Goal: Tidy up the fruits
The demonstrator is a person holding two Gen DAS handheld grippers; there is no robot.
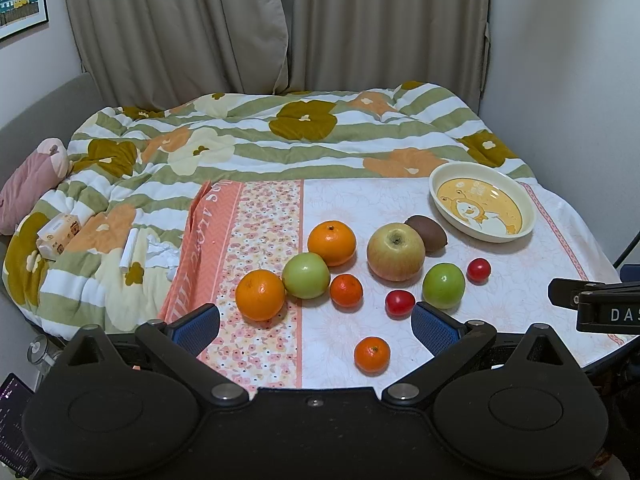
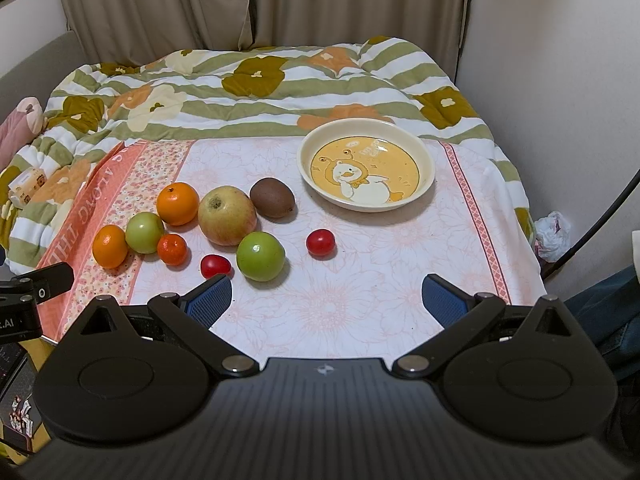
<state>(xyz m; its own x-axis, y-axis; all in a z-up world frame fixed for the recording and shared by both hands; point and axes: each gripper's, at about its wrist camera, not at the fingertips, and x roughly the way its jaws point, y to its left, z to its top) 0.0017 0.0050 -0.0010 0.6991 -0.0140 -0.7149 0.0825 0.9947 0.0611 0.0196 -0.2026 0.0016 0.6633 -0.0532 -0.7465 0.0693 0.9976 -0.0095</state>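
Note:
Fruit lies loose on a pink floral cloth (image 1: 360,200): a big apple (image 1: 395,251), a kiwi (image 1: 426,233), two oranges (image 1: 331,242), two green apples (image 1: 443,285), small mandarins (image 1: 372,354) and two red tomatoes (image 1: 399,303). A cream plate (image 1: 482,201) with a duck picture stands empty at the far right. My left gripper (image 1: 316,326) is open, hovering short of the fruit with a mandarin between its pads. In the right wrist view my right gripper (image 2: 327,300) is open over bare cloth, nearer than the plate (image 2: 367,165), green apple (image 2: 260,255) and tomato (image 2: 320,242).
Behind the cloth lies a rumpled flowered quilt (image 1: 256,136), then curtains and a wall on the right. A tissue pack (image 1: 60,230) and a pink pillow (image 1: 28,184) sit at the left. A cable (image 2: 600,220) and a white bag (image 2: 554,238) are off the right edge.

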